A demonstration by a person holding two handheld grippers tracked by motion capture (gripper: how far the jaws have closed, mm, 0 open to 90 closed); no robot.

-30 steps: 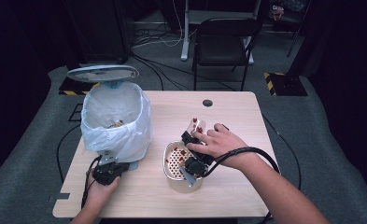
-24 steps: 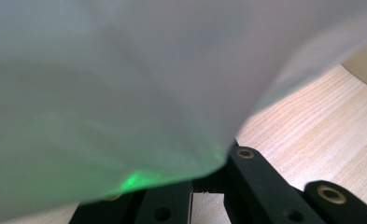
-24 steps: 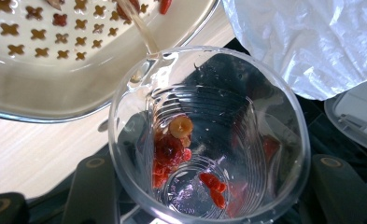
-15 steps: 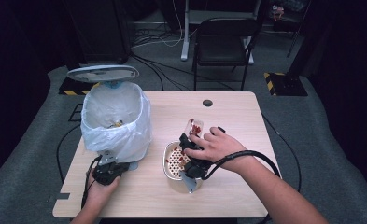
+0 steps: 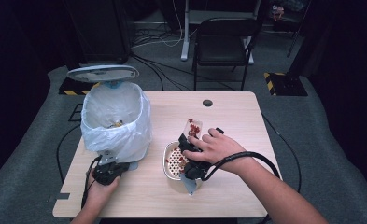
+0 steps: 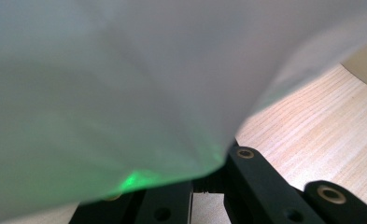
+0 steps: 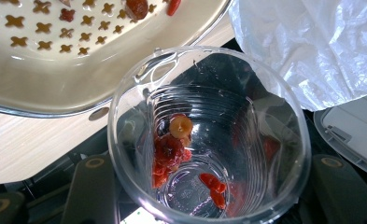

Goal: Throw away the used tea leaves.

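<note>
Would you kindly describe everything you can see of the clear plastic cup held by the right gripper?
The clear plastic cup is transparent, ribbed and thin-walled, gripped between the right gripper's black jaws. It is tipped, with its mouth near the cream perforated strainer bowl, beside the white bin bag. Red fruit bits and one pale round piece cling inside; most of it looks emptied.

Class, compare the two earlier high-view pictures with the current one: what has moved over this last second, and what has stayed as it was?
The right gripper has stayed shut on the clear cup and swung it a little toward the bin, the cup's far end rising over the strainer bowl. Red bits remain stuck inside the cup. The left gripper stays pressed against the bag-lined bin; bin and bowl have not shifted.
</note>
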